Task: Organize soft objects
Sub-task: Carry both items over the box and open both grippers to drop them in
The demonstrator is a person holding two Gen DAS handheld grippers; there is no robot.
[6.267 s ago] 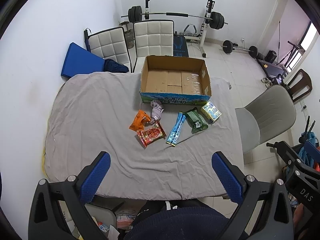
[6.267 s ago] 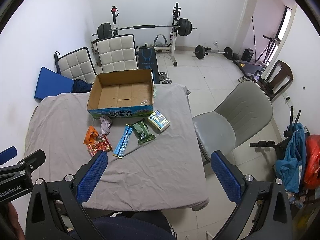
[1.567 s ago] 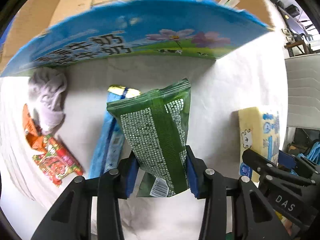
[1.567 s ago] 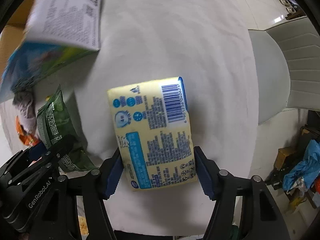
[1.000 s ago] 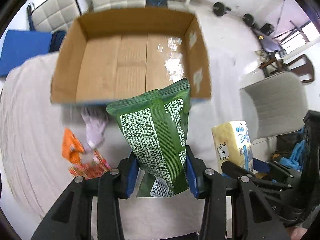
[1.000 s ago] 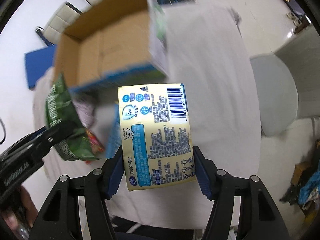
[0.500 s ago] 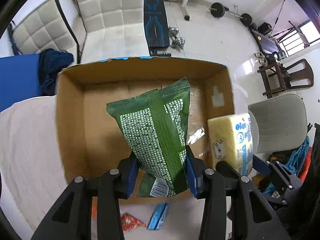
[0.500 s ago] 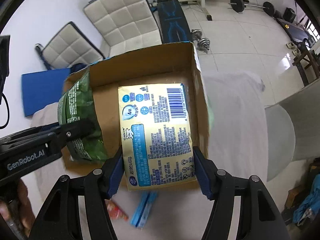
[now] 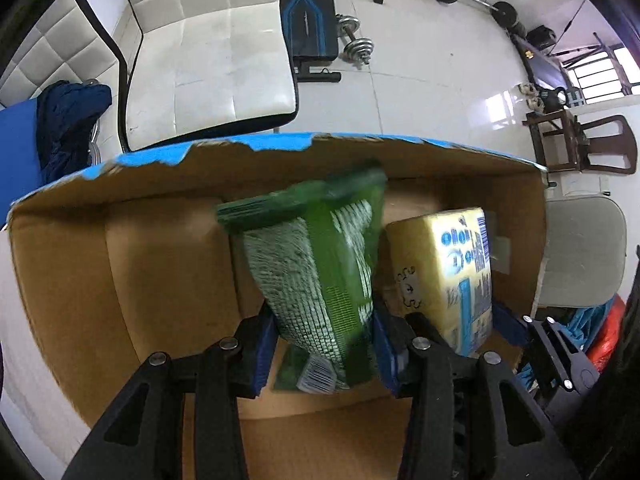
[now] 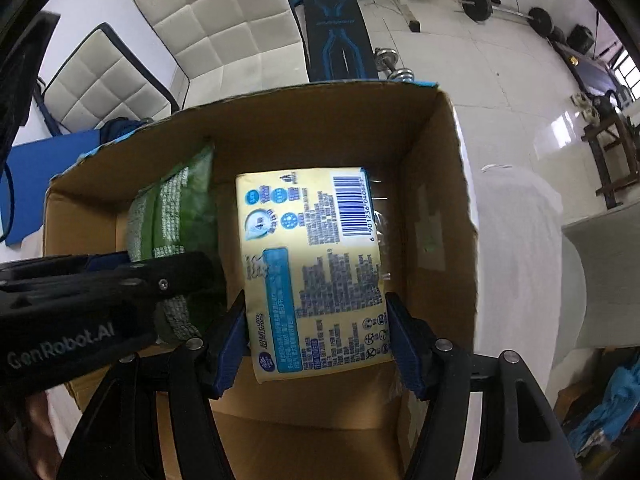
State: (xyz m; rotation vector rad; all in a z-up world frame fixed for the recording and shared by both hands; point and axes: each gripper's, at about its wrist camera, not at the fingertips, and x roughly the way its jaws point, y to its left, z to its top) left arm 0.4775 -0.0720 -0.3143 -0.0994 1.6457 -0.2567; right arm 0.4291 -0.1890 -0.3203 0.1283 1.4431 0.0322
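Note:
The open cardboard box (image 9: 120, 280) fills both views. My left gripper (image 9: 324, 344) is shut on a green snack packet (image 9: 316, 272) and holds it over the box's inside; the packet looks blurred. My right gripper (image 10: 316, 348) is shut on a yellow tissue pack (image 10: 316, 264) and holds it over the box's right half. The tissue pack also shows in the left wrist view (image 9: 448, 272), right of the green packet. The green packet shows in the right wrist view (image 10: 176, 216), behind the left gripper's black body (image 10: 100, 280).
Two white padded chairs (image 9: 200, 48) stand behind the box, with a blue mat (image 10: 36, 176) at the left. A grey chair (image 9: 580, 252) stands to the right. The cloth-covered table (image 10: 520, 248) shows right of the box. Weights lie on the floor beyond.
Both grippers have moved down and forward into the box with their packs. The box walls now loom larger, and the loose items on the table are out of view.

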